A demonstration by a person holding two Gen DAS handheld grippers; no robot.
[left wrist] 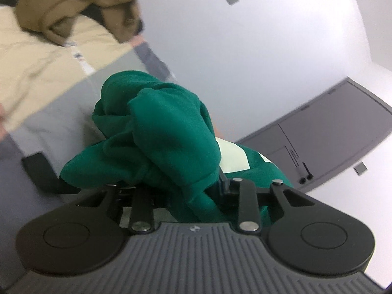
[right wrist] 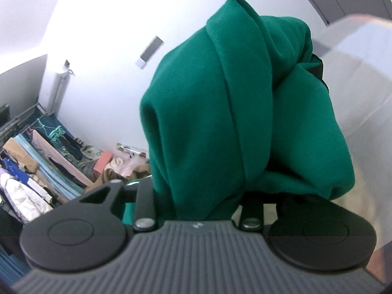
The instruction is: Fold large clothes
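The left gripper [left wrist: 196,191] points upward toward a white ceiling [left wrist: 257,49], and a green sweatshirt [left wrist: 159,132] is bunched right over its fingers. The cloth passes down between the two black linkage arms and hides the fingertips, so the jaws seem closed on the fabric, though the exact pinch point is covered. A pale patch [left wrist: 232,156] shows on the green cloth to the right of the bunch. Behind it on the left lies a cream padded jacket [left wrist: 44,61] with a brown garment [left wrist: 73,7] heaped on top of it, and a grey panel [left wrist: 325,137] sits against the wall on the right.

The right gripper [right wrist: 201,203] also tilts upward, and the same green sweatshirt [right wrist: 232,112] hangs in thick folds over its front, filling the middle of the view. The fabric drops down between the linkage arms into the gap where the fingers are; the tips are hidden, but the jaws appear narrow and clamped on the cloth. On the far left, low down, a rack of hanging clothes [right wrist: 36,161] stands beside a pile of mixed garments [right wrist: 117,164] along the white wall [right wrist: 110,24]. On the right edge a blurred pale box [right wrist: 362,73] is near the sweatshirt
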